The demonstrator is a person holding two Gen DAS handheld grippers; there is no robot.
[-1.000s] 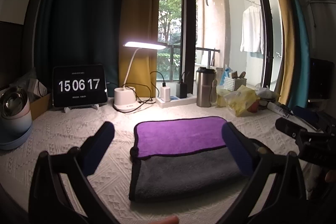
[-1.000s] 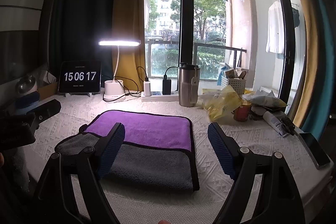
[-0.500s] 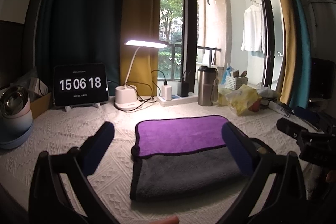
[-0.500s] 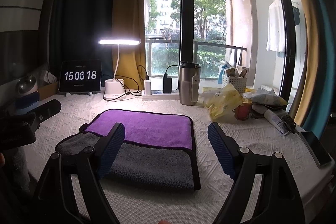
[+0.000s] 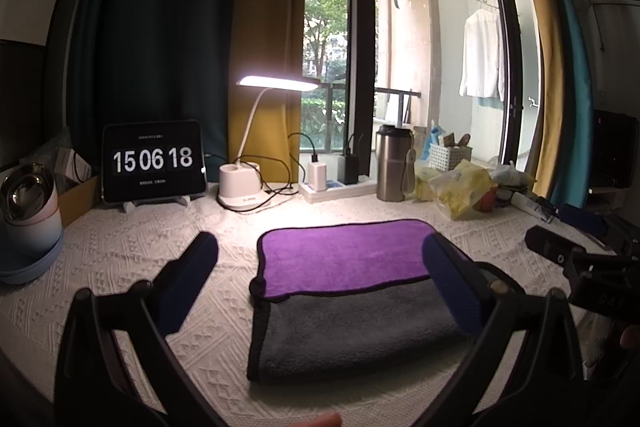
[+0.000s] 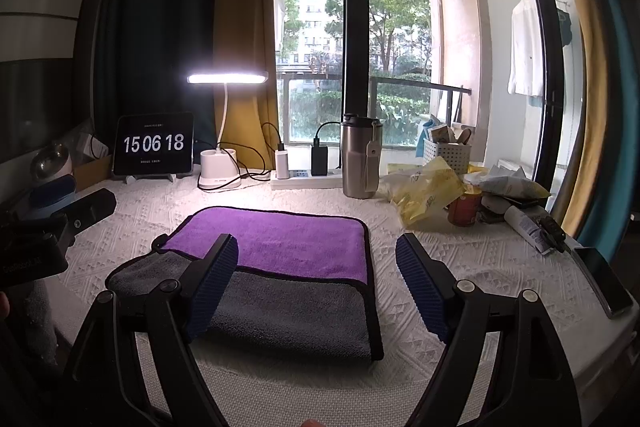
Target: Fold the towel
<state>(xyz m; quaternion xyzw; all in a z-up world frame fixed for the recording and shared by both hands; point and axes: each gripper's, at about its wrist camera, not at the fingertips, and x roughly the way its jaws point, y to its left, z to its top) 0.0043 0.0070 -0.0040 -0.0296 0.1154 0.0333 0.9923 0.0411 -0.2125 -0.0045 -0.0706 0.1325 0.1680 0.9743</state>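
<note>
While I hold both grippers above it, folded purple-and-grey microfibre towel (image 5: 352, 291) flat on white knitted tablecloth (image 5: 132, 251), left gripper (image 5: 320, 275) fingers spread, right gripper (image 6: 316, 275) fingers spread, neither touching the towel.

One purple-and-grey terry towel with black edging (image 6: 280, 279) lies folded on one white knitted-pattern worktop cover (image 6: 472, 263). Two claws show, the left claw (image 5: 320, 275) and the right claw (image 6: 316, 283), each with two blue-padded fingers spread wide apart. At the back stand one black tablet clock reading 15 06 18 (image 6: 154, 143), one lit white desk lamp (image 6: 224, 131), one white power strip (image 6: 306, 179) carrying two chargers, one white (image 6: 281, 159) and one black (image 6: 319, 159), and one tall steel tumbler (image 6: 360, 157). To the right sit one white perforated basket (image 6: 448, 155), one crumpled yellow plastic bag (image 6: 428, 189), one orange can (image 6: 464, 207) and one dark smartphone (image 6: 608, 281). One white shirt (image 6: 526, 45) hangs outside.
</note>
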